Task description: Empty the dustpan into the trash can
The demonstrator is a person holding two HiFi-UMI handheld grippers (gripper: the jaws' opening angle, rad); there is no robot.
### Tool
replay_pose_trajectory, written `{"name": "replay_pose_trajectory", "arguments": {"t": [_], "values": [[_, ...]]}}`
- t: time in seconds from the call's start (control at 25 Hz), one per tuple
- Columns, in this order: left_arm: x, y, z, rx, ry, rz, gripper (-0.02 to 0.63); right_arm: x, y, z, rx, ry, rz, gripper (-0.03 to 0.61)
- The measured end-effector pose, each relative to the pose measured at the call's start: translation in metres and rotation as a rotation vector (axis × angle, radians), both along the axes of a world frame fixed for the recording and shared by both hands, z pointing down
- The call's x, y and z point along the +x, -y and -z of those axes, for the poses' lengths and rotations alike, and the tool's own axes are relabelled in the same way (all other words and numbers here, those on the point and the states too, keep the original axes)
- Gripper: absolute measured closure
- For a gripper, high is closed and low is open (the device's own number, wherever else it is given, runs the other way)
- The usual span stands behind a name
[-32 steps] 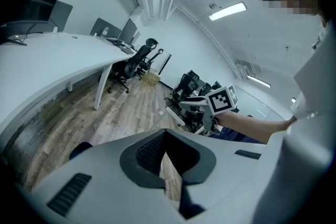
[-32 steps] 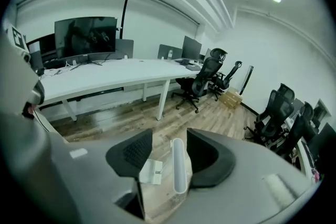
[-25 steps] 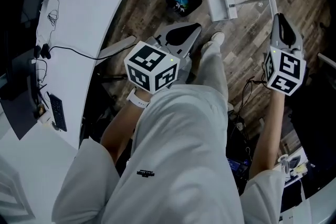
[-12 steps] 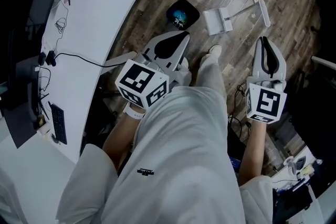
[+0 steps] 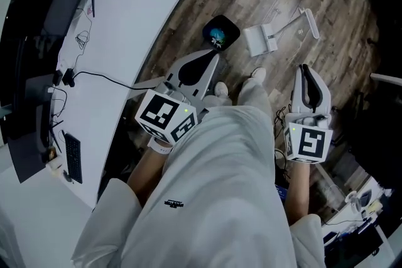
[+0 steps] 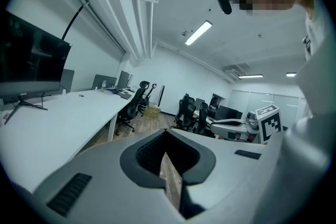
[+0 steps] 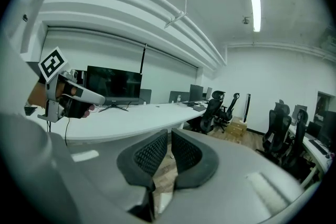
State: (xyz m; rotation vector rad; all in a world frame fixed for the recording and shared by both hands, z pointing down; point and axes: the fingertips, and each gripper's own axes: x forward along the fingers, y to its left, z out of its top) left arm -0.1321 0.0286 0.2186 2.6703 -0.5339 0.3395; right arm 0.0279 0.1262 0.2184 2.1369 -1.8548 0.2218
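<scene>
In the head view a white dustpan (image 5: 259, 40) lies on the wood floor with its long handle (image 5: 295, 23) running right. A small black trash can (image 5: 220, 32) with colourful scraps inside stands just left of it. My left gripper (image 5: 215, 56) hangs shut and empty above the floor, short of the trash can. Also shut with nothing in it, my right gripper (image 5: 305, 68) hovers below the handle's end, apart from it. Both gripper views look level across an office; the left gripper (image 6: 167, 138) and right gripper (image 7: 169, 138) show bare pads.
A long curved white desk (image 5: 132, 16) runs along the left with a cable, a keyboard (image 5: 73, 157) and a monitor. The person's trouser legs and shoes (image 5: 258, 75) fill the middle. Cables and clutter lie at the lower right. Office chairs (image 7: 219, 107) stand farther off.
Both grippers have risen and drawn back toward the body. The right one has moved left, away from the dustpan handle's end. The dustpan and trash can have stayed on the floor.
</scene>
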Motion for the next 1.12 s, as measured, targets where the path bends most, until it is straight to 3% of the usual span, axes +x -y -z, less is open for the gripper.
{"name": "replay_pose_trajectory", "arguments": {"t": [0.56,1.12], "values": [[-0.017,-0.007,0.024,0.089,-0.017,0.014,0.607,-0.02,-0.002,0.018,0.078,0.073,0.001,0.56],[-0.017,-0.013,0.028,0.091,-0.031,0.041,0.607,-0.029,-0.003,0.018,0.052,0.1,0.041,0.561]]}}
